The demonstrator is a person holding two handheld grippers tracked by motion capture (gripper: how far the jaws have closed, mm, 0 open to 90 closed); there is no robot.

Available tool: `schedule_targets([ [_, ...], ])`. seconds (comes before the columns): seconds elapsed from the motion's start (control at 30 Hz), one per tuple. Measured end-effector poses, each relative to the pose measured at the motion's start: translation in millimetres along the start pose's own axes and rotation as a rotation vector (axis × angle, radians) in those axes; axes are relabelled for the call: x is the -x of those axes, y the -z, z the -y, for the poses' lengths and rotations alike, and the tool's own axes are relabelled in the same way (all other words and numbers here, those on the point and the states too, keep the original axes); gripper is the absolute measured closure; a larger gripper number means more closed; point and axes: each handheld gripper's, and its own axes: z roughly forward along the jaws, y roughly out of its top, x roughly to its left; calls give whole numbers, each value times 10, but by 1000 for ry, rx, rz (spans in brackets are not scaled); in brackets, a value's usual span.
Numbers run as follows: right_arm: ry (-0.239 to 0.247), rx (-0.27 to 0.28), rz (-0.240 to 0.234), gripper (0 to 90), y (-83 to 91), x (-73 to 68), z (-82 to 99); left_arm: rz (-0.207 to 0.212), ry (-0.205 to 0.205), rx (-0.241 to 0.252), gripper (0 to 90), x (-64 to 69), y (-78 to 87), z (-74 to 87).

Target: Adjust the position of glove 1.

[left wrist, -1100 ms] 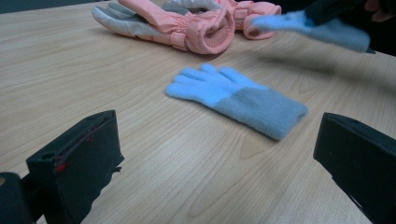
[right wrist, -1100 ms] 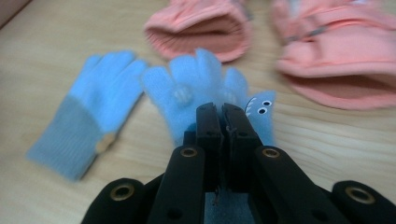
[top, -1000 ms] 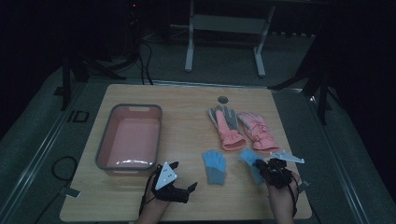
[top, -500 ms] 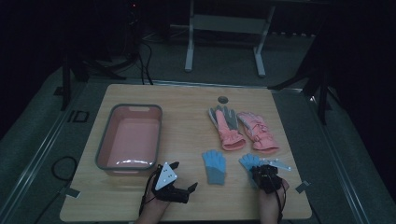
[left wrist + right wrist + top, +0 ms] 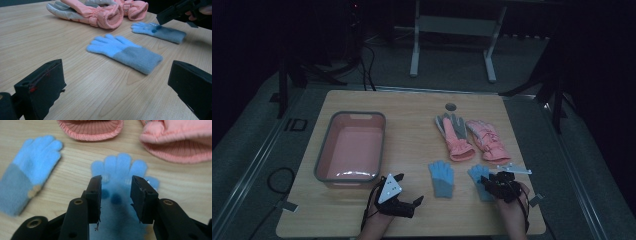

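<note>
At the left of the counter a pink tub is seen, with the left gripper just below it near the front edge, its jaws spread wide and nothing grasped. Right of it one blue glove lies flat. Further right, the right gripper is held over a second blue glove, which lies flat on the counter; its jaws have just been opening and now stand apart above the glove, released from it. Behind the blue gloves two pink gloves lie side by side.
</note>
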Motion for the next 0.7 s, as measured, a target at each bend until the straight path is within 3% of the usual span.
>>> schedule_targets([
  [0.1,49,-24,-48,598,2,67,-31,2,-2,1,9,-2,1,0],
  [0.27,203,-65,-119,582,24,186,-96,2,1,1,9,-6,2,0],
  [0.4,245,-66,-135,588,61,290,-152,4,1,4,9,-8,5,2],
  [0.5,270,-58,-170,591,90,332,-185,4,-1,5,9,-8,7,2],
  [0.6,342,-45,-210,599,81,353,-176,1,-4,6,9,-3,7,2],
  [0.7,366,-35,-255,628,36,395,-141,1,-8,6,9,3,6,2],
])
